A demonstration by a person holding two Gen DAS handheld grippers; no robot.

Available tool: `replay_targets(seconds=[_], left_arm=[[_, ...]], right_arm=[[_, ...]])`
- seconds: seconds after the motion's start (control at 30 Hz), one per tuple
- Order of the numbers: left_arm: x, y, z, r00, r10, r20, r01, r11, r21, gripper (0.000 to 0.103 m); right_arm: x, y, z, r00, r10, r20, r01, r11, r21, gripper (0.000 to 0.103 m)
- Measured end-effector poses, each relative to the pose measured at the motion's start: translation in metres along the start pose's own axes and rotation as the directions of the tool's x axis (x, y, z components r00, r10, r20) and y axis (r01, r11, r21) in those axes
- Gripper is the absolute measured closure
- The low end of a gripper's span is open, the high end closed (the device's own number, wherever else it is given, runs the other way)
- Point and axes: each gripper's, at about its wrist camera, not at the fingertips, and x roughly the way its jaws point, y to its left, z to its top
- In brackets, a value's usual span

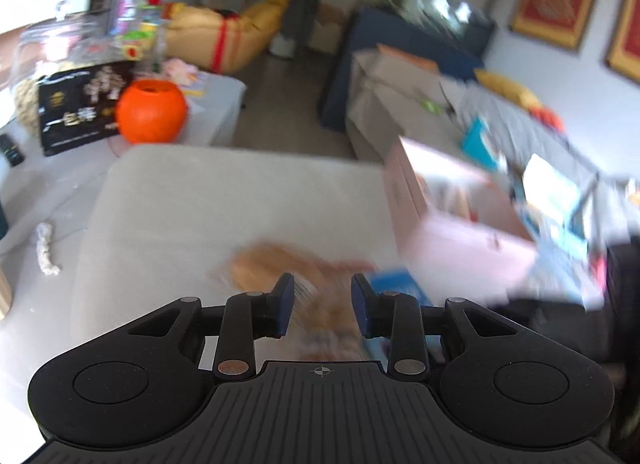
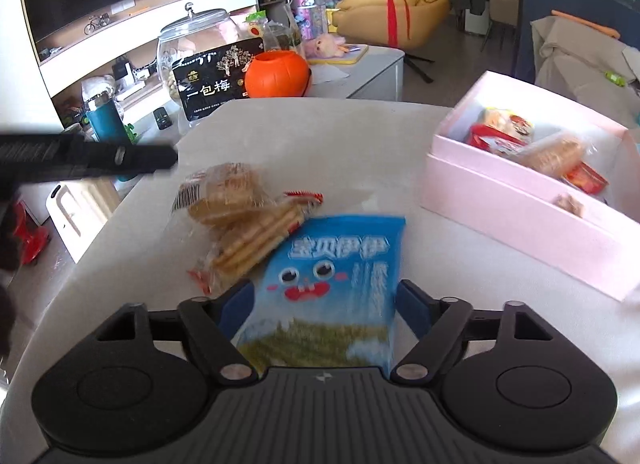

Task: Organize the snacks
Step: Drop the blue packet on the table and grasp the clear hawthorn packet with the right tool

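Spread across most of both views: a pale grey table, landmark for the rest. At its right edge, an open pink box, already holding several wrapped snacks, red packets and a clear pack of round biscuits among them. Near the table's middle, left of the box and well apart from it, three loose snacks in a small heap: a blue cartoon-faced bag nearest, a clear pack of wafer sticks partly under its upper left corner, a clear pack of round biscuits just beyond and touching the sticks. Around the blue bag's lower half, the right gripper, fingers spread wide to either side, no squeeze visible yet. Over the same heap, the left gripper, fingers parted with a gap between, nothing pinched; heavy blur in that view, contact impossible to judge. Likely risks from here: a closing pinch on slick film skidding off or catching only a corner; the bag, lifted, dragging the wafer sticks along or nudging them toward the table's left edge; both grippers crowding one heap and knocking together.
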Motion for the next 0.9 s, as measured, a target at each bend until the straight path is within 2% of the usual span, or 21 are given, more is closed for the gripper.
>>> replay_targets(seconds=[0.1,0.17,0.27,0.43,0.6,0.63,0.73,0.9], left_arm=[[0.008,-0.016,-0.010,0.998,0.004,-0.057,-0.001,0.998,0.059,0.068],[0.012,-0.023,-0.014,0.997,0.003,-0.074,0.002,0.998,0.065,0.068],[0.021,-0.027,-0.015,0.995,-0.007,-0.095,0.013,0.998,0.063,0.068],[0.040,-0.040,-0.015,0.989,-0.041,-0.142,0.051,0.996,0.069,0.068],[0.059,-0.050,-0.022,0.981,-0.028,-0.192,0.047,0.994,0.094,0.068],[0.059,-0.051,-0.022,0.982,-0.022,-0.186,0.043,0.993,0.108,0.068],[0.064,-0.045,-0.017,0.984,0.019,-0.177,0.001,0.993,0.114,0.068],[0.073,-0.027,-0.006,0.983,0.093,-0.157,-0.081,0.993,0.085,0.069]], right_arm=[[0.011,0.000,0.004,0.999,-0.046,-0.024,0.046,0.999,-0.022,0.022],[0.010,-0.007,0.000,0.997,-0.073,-0.022,0.073,0.997,-0.007,0.022],[-0.006,-0.026,-0.009,0.998,-0.060,-0.026,0.062,0.997,0.054,0.022],[-0.043,-0.053,-0.031,0.993,-0.115,0.015,0.113,0.989,0.097,0.022],[-0.061,-0.059,-0.060,0.994,-0.105,-0.013,0.106,0.990,0.093,0.022],[-0.063,-0.058,-0.067,0.995,-0.104,-0.015,0.104,0.991,0.088,0.024],[-0.065,-0.054,-0.080,0.991,-0.130,-0.012,0.130,0.989,0.074,0.045],[-0.061,-0.058,-0.076,0.984,-0.179,0.014,0.178,0.980,0.086,0.047]])
